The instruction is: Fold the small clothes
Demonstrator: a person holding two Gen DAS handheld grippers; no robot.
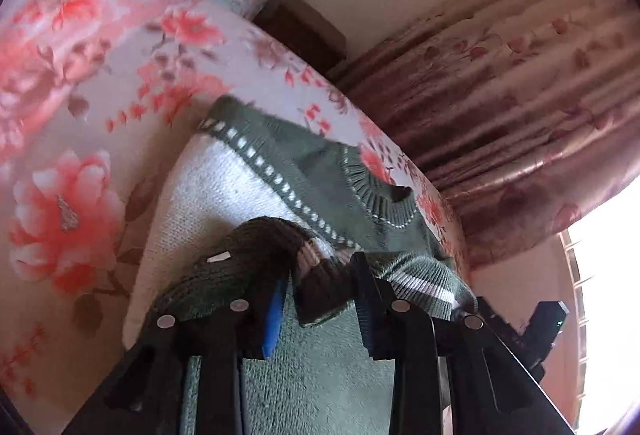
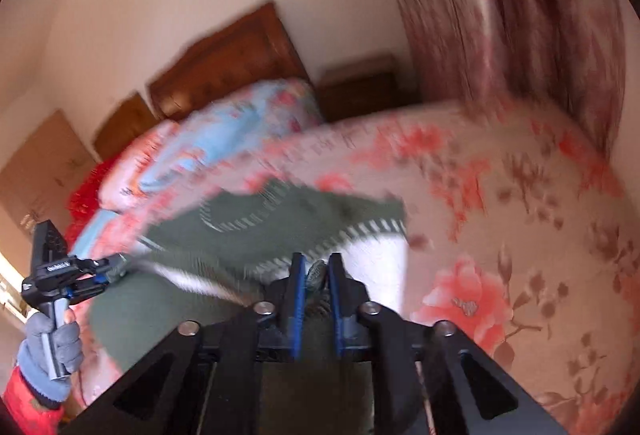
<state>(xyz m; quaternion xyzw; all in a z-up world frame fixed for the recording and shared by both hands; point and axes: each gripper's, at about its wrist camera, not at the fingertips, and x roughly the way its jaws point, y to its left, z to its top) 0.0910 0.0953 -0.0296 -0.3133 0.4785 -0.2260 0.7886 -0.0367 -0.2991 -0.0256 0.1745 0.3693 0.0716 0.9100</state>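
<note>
A small knitted sweater, green at the yoke and white in the body, lies partly folded on the floral bed sheet. In the left wrist view my left gripper has its jaws well apart. A dark green sleeve is draped over its left finger and the cuff hangs in the gap. The blurred right wrist view shows the sweater too, with my left gripper at its left edge. My right gripper has a narrow gap with a bit of knit inside.
A blue floral pillow lies by the wooden headboard, with a nightstand beside it. A patterned curtain hangs past the bed's right edge. A gloved hand holds the left gripper's handle.
</note>
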